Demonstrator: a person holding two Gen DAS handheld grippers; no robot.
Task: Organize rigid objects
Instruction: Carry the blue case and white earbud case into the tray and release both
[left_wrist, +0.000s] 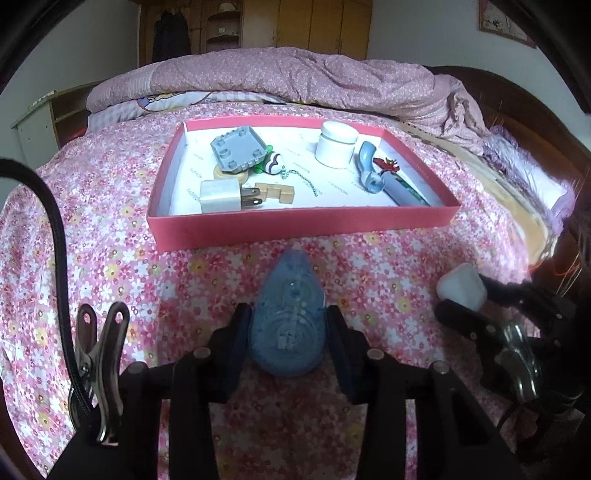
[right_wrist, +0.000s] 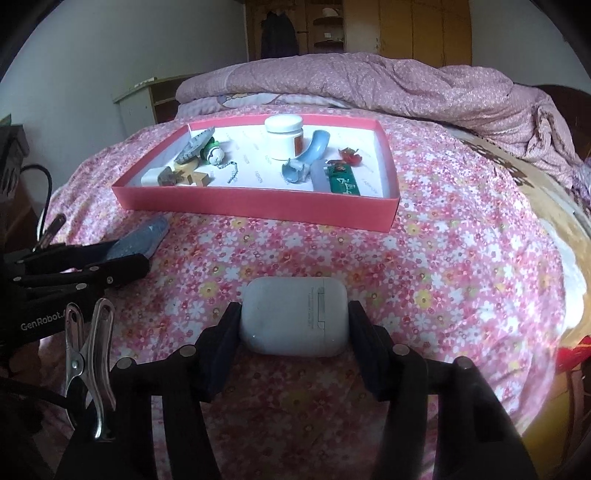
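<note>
My left gripper (left_wrist: 290, 321) is shut on a blue translucent correction-tape dispenser (left_wrist: 290, 314), held just above the flowered bedspread in front of the pink tray (left_wrist: 295, 225). My right gripper (right_wrist: 293, 317) is shut on a white earbud case (right_wrist: 293, 315). That case also shows at the right of the left wrist view (left_wrist: 461, 291). The left gripper and its dispenser (right_wrist: 142, 236) show at the left of the right wrist view. The tray (right_wrist: 258, 203) holds a white jar (left_wrist: 336, 144), a grey square piece (left_wrist: 238, 147), a white plug (left_wrist: 221, 195) and several other small items.
A rumpled pink quilt (left_wrist: 314, 81) lies behind the tray. A wooden headboard (left_wrist: 517, 107) curves at the far right. A small cabinet (right_wrist: 147, 99) stands beside the bed at the left. Wardrobes line the back wall.
</note>
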